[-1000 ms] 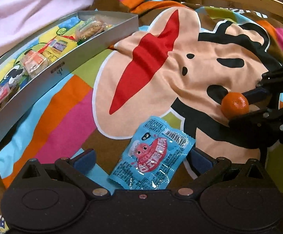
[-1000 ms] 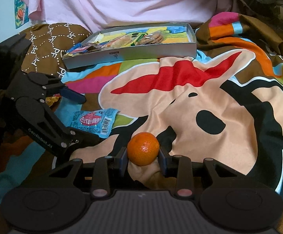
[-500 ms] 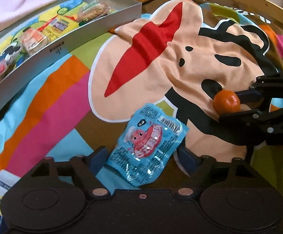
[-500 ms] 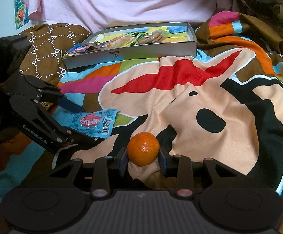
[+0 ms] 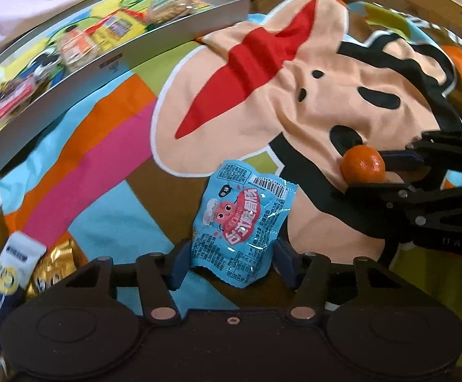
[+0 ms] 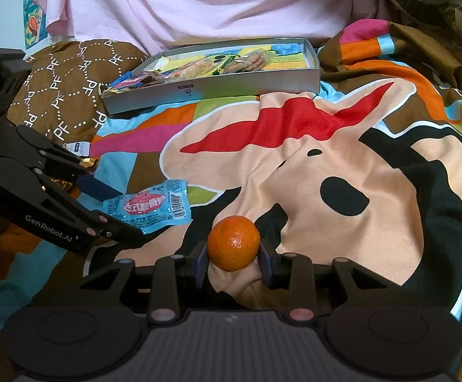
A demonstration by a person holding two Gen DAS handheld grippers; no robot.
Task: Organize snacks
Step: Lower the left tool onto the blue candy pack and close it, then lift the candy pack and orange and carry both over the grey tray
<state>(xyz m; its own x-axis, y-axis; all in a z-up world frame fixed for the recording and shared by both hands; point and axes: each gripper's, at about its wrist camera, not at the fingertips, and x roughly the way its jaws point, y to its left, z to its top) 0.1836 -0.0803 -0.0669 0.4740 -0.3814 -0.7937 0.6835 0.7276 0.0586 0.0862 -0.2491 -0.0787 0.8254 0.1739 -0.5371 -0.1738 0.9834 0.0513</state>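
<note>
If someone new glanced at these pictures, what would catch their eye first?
Probably the orange clamped in the right gripper, bright against the cartoon-print blanket. Next, the blue snack packet between the closing jaws of the left gripper, and the silver tray of snacks behind.

Black left tool (image 6: 116,210), blue pads, copper rivets, white GenRobot.AI lettering, ribbed grey housing

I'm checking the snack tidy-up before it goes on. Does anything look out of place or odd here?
Nothing damaged or spilled. Some snacks still lie outside the grey box: the blue packet between the closing left gripper, the tangerine held in the right gripper, and a gold wrapper on the blanket.
</note>
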